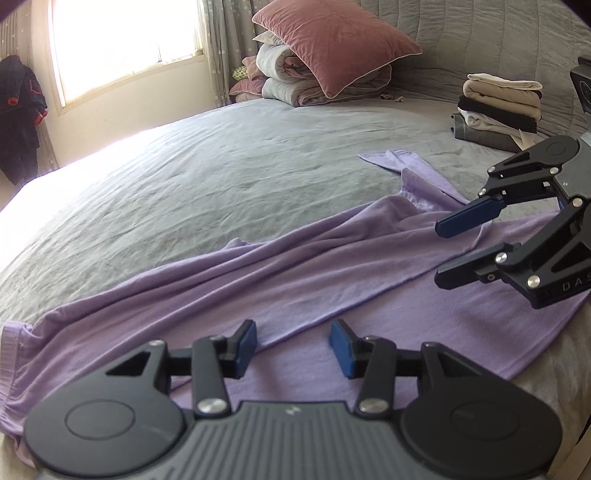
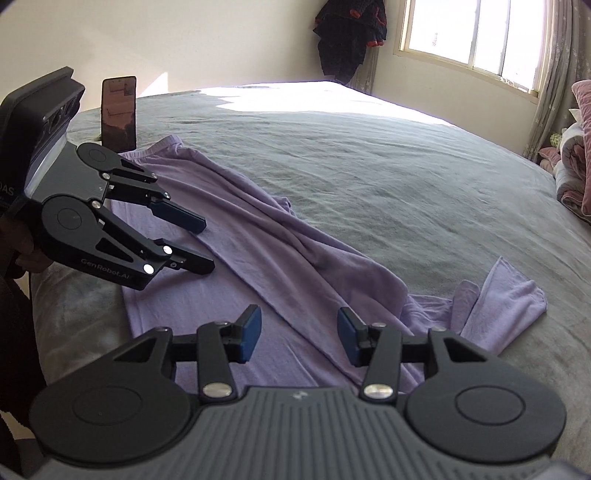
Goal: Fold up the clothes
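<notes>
the lilac garment (image 1: 280, 273) lies spread along the near part of the bed (image 1: 207, 170), partly folded over itself lengthwise, with a long ridge of gathered cloth running through its middle and a sleeve (image 2: 506, 295) splayed out to one side. we see it directly beneath and ahead of both grippers.

our left gripper (image 1: 293, 349) hangs low over the near edge of the garment, its blue pads (image 1: 246, 345) spread apart with only flat cloth showing in the gap; nothing is pinched. our right gripper (image 2: 299, 334) sits just above the fold line near the sleeve end, its jaws also standing apart and empty, the cloth lying loose below them. in the left wrist view the right gripper (image 1: 443, 251) shows from the side, fingers parted over the garment.

further out, a stack of folded clothes (image 1: 498, 110) rests on the bed near the grey headboard (image 1: 498, 40), well apart from the garment. a pink pillow (image 1: 332, 44) leans on rolled bedding (image 1: 295, 85) at the head of the bed. a phone (image 2: 119, 113) stands upright just beyond the garment's hem. a dark jacket (image 2: 351, 33) hangs beside the bright window (image 2: 476, 33).
</notes>
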Tool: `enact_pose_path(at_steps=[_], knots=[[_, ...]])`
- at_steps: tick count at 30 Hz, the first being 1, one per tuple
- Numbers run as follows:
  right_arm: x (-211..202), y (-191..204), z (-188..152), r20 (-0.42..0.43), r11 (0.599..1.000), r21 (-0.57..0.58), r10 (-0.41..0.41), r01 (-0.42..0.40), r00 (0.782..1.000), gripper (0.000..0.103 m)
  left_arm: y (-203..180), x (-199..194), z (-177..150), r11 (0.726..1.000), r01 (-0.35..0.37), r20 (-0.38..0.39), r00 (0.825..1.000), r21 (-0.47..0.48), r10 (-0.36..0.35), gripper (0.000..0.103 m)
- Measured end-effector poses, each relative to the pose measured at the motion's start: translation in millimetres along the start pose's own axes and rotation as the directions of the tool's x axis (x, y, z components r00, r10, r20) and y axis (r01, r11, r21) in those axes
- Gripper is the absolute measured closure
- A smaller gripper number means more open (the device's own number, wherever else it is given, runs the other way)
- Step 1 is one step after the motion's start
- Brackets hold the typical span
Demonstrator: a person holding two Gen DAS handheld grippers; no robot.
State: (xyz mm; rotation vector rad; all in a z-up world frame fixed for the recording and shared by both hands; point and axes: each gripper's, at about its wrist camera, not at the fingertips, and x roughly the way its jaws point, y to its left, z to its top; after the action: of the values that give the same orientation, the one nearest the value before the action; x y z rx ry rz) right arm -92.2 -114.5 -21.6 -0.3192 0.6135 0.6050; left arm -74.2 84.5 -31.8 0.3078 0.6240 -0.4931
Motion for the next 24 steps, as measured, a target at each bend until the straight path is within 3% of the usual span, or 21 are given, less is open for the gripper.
enact_pose_path(at_steps=[3, 7, 8, 15, 18, 19, 24], knots=[[18, 7, 2, -0.028, 0.999, -0.048, -0.005, 0.003, 1.0, 0.063, 1, 1, -1, 1.0, 0.004, 0.004, 1.0, -0.007, -0.004, 0.057], [28, 10, 10, -0.016, 0.997, -0.071, -0.035, 0.033, 0.999, 0.099, 5, -1, -5, 1.0, 0.0, 0.013, 1.0, -0.024, 0.001, 0.057], [27, 10, 14, -0.006, 0.997, -0.066, -0.033, 0.033, 0.999, 0.101, 7, -2, -5, 1.0, -0.008, 0.017, 1.0, -0.029, 0.009, 0.057], [-6, 11, 30, 0.095, 0.999, -0.042, 0.007, -0.003, 0.995, 0.103, 15, -5, -8, 0.997, -0.057, 0.032, 0.998, -0.059, 0.059, 0.057], [-4, 16, 27, 0.085, 0.998, -0.062, 0.011, -0.006, 0.996, 0.102, 15, -6, -7, 0.997, -0.058, 0.029, 0.998, -0.058, 0.06, 0.057], [-3, 18, 26, 0.08, 0.998, -0.069, 0.011, -0.006, 0.997, 0.09, 15, -6, -6, 0.997, -0.056, 0.031, 0.998, -0.061, 0.058, 0.057], [18, 29, 17, -0.004, 0.991, -0.131, 0.008, -0.008, 1.0, 0.088, 14, -7, -3, 0.997, -0.025, 0.03, 0.999, -0.067, 0.027, 0.057]])
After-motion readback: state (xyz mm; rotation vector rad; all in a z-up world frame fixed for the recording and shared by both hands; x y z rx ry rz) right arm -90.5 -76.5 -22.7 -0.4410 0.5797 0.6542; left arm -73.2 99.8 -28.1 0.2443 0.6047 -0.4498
